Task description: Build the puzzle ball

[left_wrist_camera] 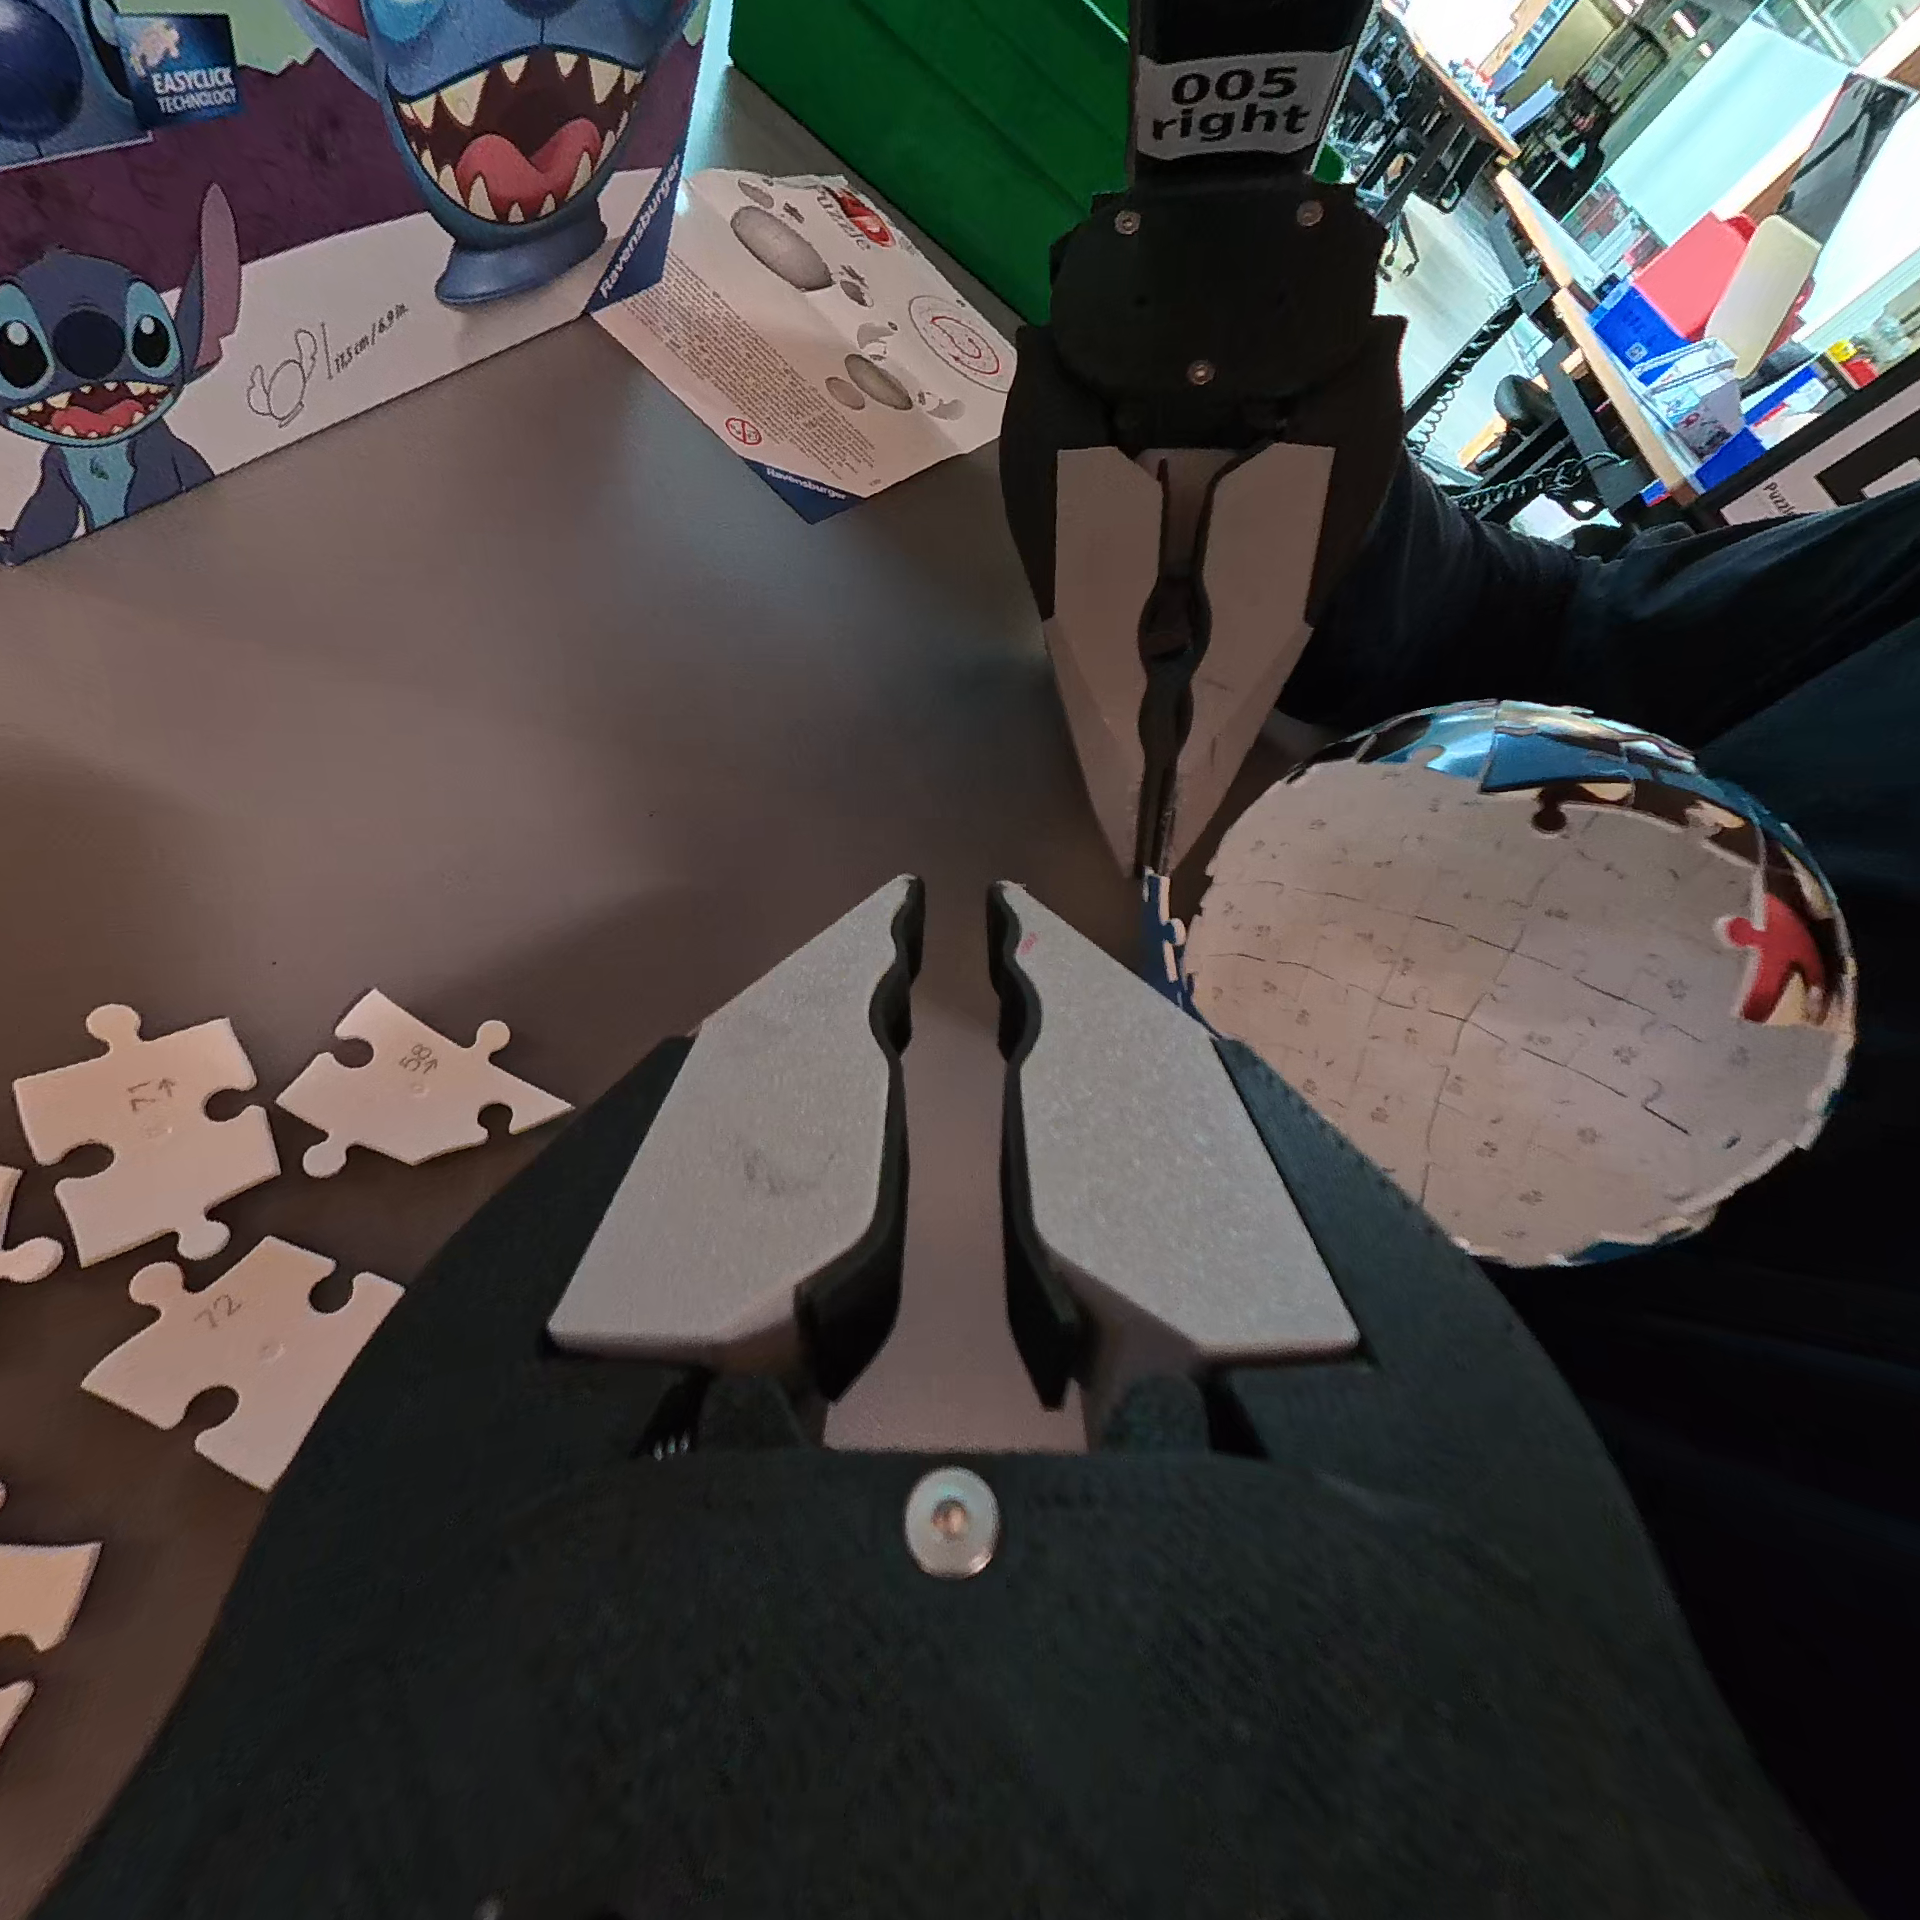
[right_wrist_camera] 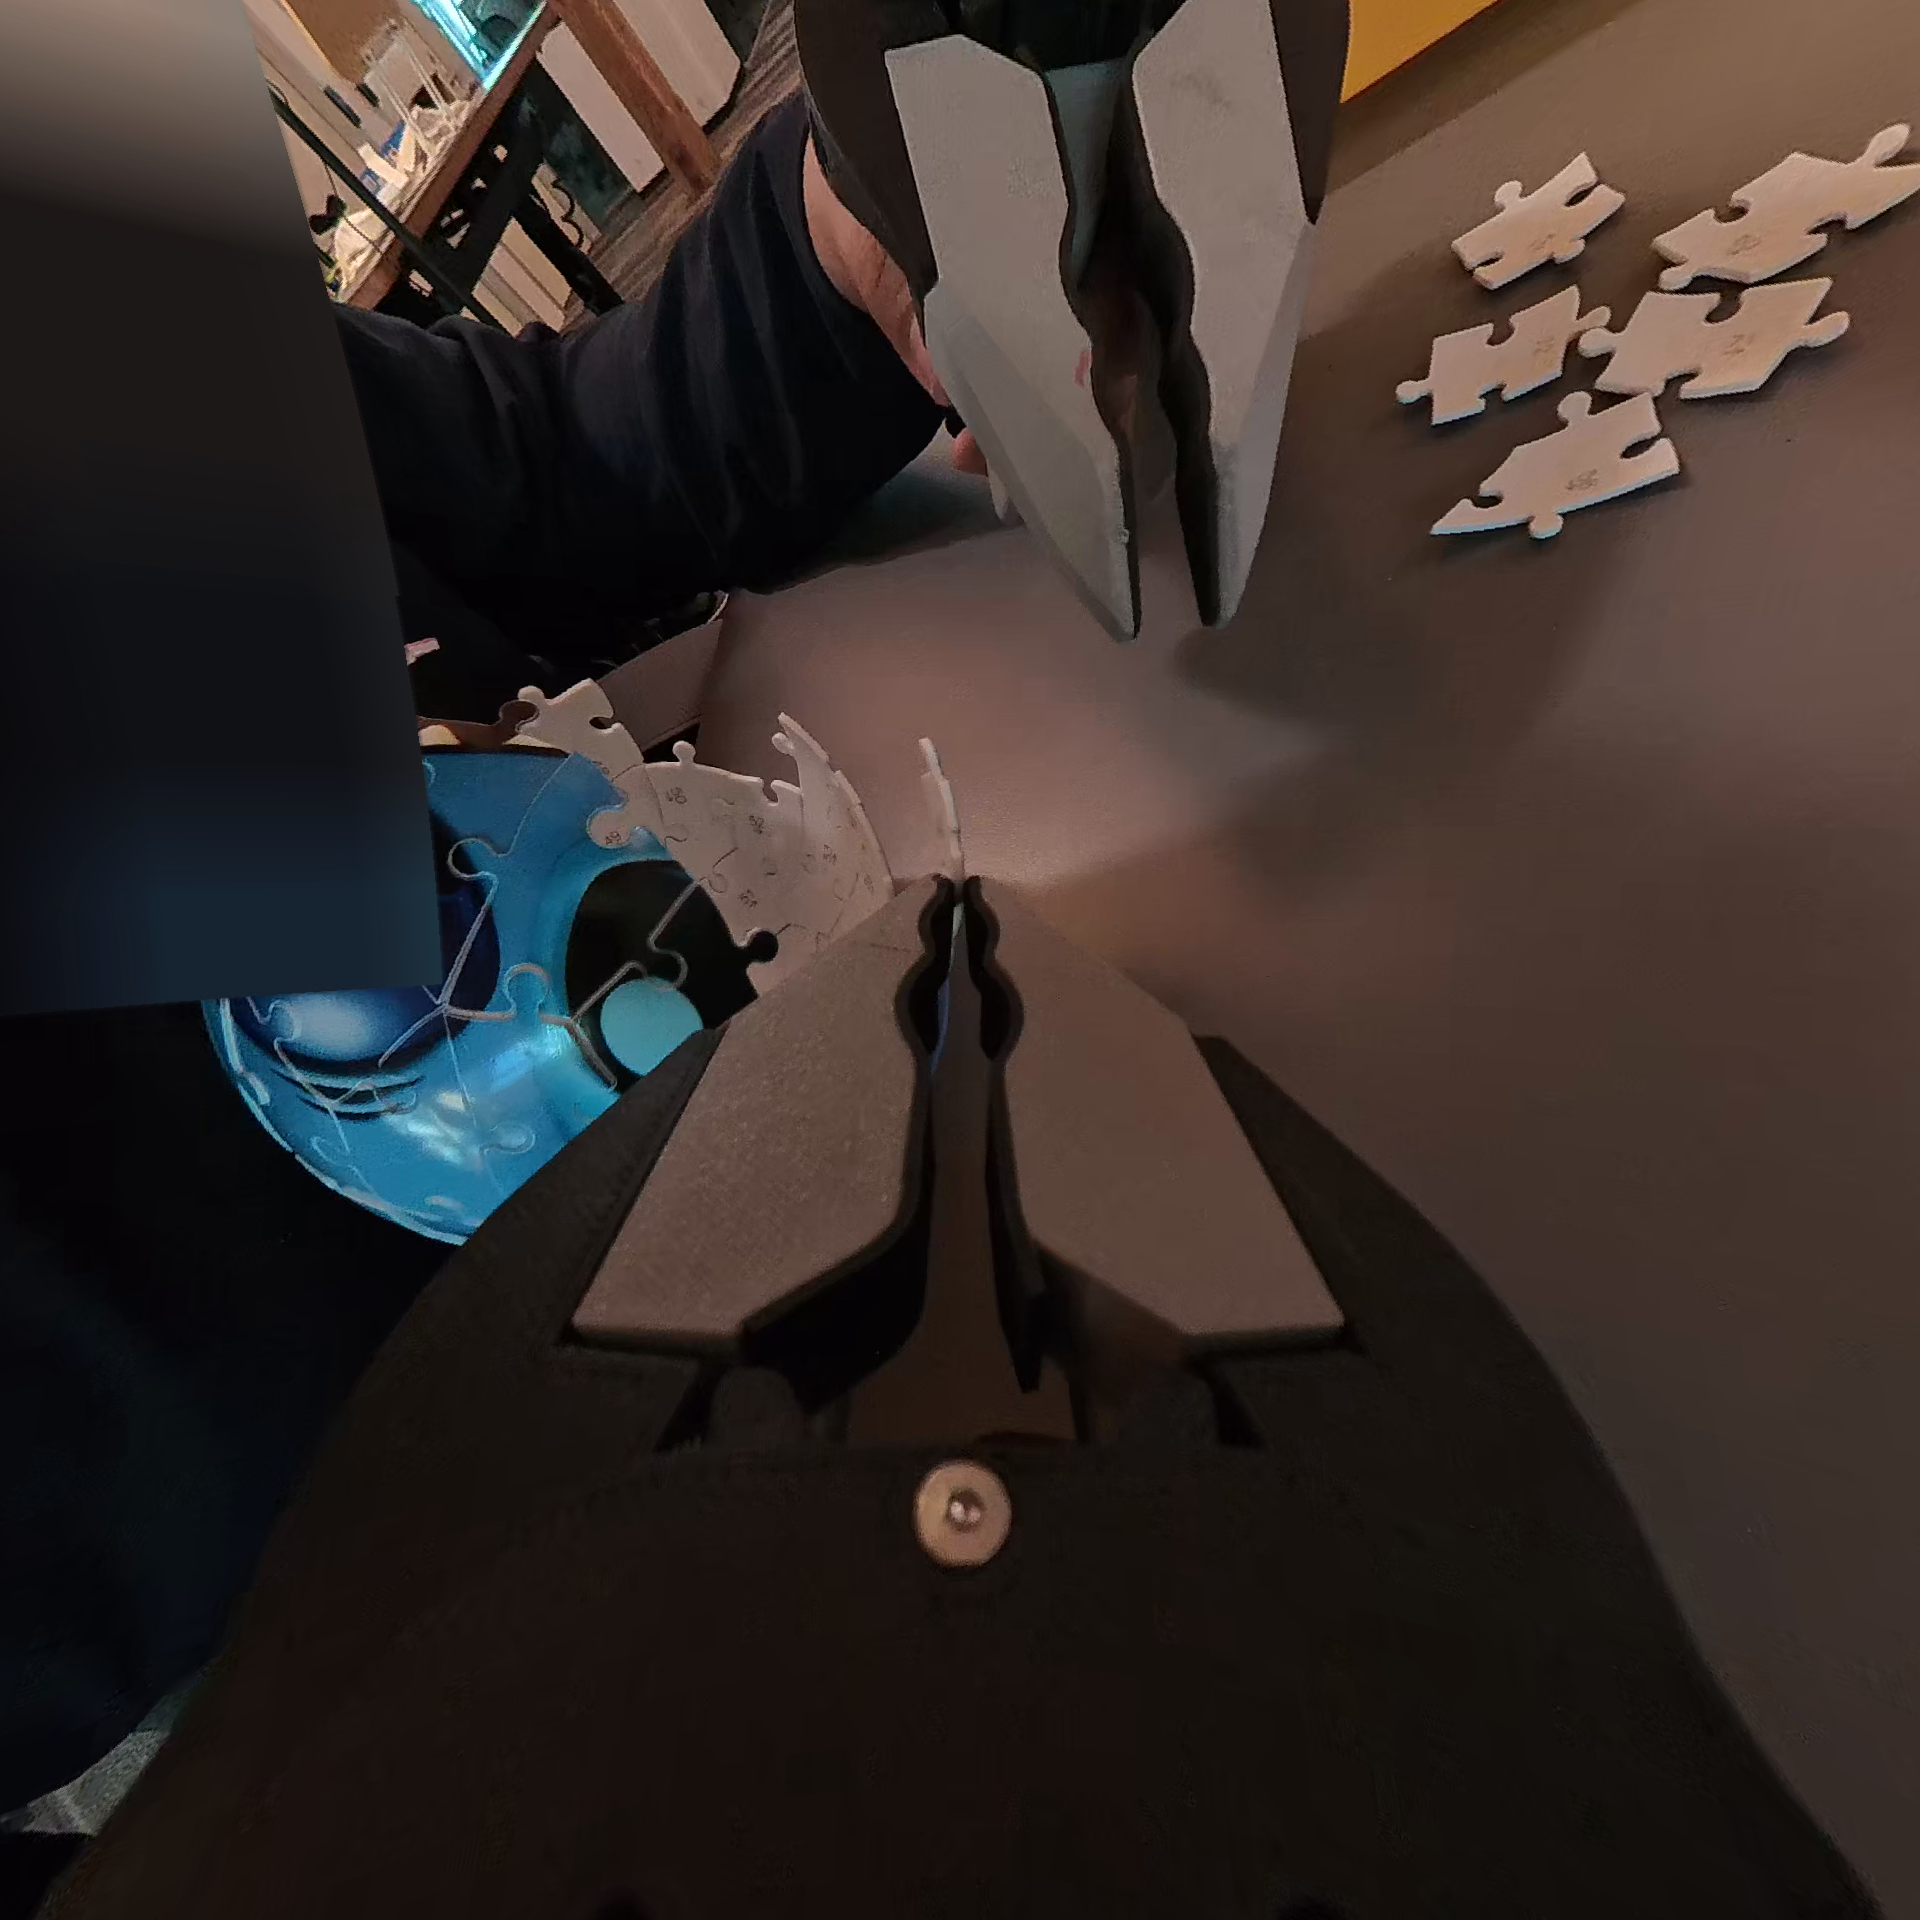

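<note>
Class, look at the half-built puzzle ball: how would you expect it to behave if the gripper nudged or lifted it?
The half-built puzzle ball is a thin open shell of clicked pieces, so probably light and apt to flex or pop apart. Its rounded outside suggests it would rock or roll. The right gripper pinches only its rim, likely a delicate hold.

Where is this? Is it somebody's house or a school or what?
Probably a shared office or lab, not a house. Long wooden desks stand in rows behind, with stacked plastic storage bins on them. Up close is a grey table with a puzzle box and loose pieces.
</note>
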`<state>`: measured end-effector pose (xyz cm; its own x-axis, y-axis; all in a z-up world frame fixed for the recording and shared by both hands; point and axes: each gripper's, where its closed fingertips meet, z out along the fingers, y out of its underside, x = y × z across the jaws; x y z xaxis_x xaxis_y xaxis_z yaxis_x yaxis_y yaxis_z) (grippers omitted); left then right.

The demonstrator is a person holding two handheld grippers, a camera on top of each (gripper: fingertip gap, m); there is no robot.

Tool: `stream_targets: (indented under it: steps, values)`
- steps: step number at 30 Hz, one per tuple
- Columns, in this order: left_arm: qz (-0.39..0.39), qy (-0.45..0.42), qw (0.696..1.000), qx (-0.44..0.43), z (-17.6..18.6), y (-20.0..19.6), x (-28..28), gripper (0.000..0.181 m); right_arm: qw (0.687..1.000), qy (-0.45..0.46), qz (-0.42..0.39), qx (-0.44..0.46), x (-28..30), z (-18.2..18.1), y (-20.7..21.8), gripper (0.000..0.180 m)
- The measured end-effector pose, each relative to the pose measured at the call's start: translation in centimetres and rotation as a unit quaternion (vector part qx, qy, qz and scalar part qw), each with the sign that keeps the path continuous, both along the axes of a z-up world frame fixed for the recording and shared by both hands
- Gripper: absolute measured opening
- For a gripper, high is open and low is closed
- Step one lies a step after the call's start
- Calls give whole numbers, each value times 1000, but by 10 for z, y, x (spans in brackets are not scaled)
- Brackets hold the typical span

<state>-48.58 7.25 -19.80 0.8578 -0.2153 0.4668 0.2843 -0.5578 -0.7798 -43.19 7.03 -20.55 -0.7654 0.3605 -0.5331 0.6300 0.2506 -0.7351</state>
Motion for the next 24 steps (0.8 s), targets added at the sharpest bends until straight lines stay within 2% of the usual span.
stream_targets:
  steps: [24]
  values:
    - [0,-3,1000,-16,-8,0,0,10,1000,-3,3,0,1,0,-1,0]
